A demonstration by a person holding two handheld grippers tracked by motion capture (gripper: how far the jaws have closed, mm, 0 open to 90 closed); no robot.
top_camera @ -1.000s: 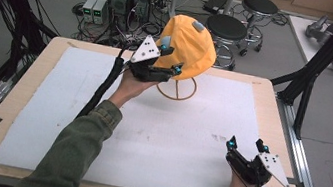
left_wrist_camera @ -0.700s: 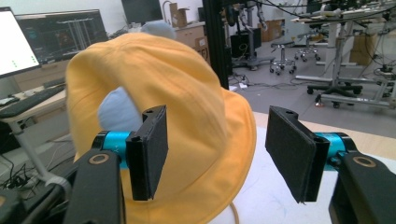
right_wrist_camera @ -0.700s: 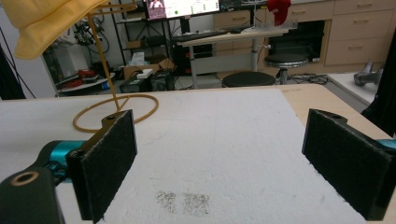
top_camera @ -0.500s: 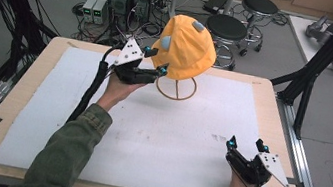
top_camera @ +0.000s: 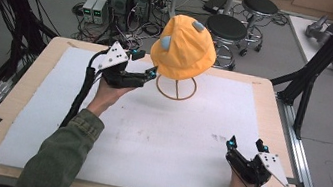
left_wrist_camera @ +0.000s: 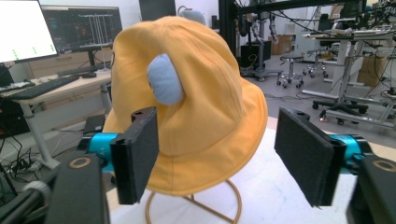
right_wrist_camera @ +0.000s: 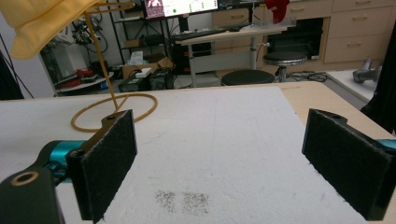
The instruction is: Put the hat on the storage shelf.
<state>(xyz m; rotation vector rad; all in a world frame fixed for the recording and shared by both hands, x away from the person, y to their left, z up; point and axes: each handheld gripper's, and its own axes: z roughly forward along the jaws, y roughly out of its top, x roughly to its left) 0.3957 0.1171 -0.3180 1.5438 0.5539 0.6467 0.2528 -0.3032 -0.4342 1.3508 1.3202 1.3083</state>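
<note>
- The yellow hat (top_camera: 184,48) is perched on the wire stand (top_camera: 176,87).
- The left hand-held gripper (top_camera: 150,74) is held just beside the hat, its jaws just opened, nothing between.
- The right hand-held gripper (top_camera: 245,149) is spread, well apart from the hat.

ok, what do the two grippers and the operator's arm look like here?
Both grippers, the left gripper and the right gripper, are black, each with a grey three-cornered plate on top, teal fittings behind the jaws and flat black foam-like pads. A thick black cable trails from the left one. The left forearm wears an olive-green sleeve.
</note>
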